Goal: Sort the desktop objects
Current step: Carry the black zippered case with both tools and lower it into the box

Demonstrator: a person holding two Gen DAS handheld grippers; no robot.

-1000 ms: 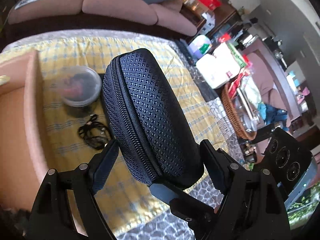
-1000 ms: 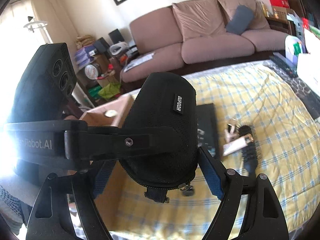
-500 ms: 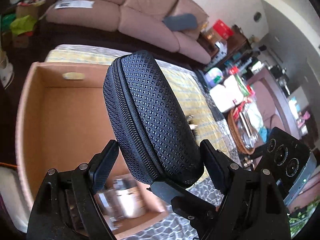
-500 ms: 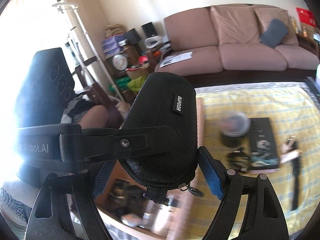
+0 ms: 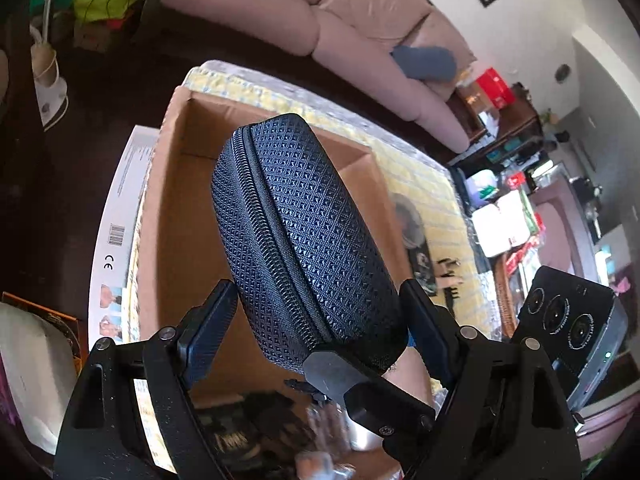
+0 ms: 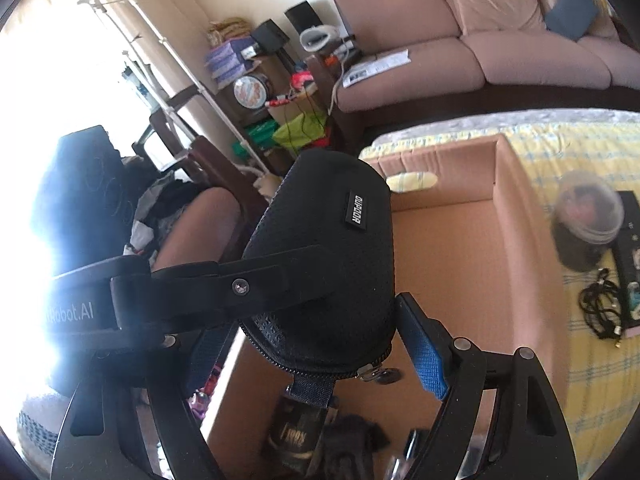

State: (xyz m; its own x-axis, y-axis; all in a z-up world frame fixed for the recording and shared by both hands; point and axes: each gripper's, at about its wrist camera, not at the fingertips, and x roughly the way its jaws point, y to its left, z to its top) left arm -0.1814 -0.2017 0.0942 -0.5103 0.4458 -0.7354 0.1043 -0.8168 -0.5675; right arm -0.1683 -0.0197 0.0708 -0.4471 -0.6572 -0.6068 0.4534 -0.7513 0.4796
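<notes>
A dark blue zip case with a diamond-weave shell hangs over an open cardboard box. My left gripper is shut on its lower end, a pad on each side. My right gripper grips the same case from the other side, and one of its fingers shows under the case in the left wrist view. A left finger crosses the case's front in the right wrist view. The box floor lies below the case, with several blurred items at its near end.
The box stands on a table with a yellow checked cloth. Right of the box are a clear round tub, a black cable and a flat black box. A person's knee is at the left. A sofa stands behind.
Both grippers have carried the case leftward, from above the checked cloth to above the cardboard box. The grip on the case looks unchanged.
</notes>
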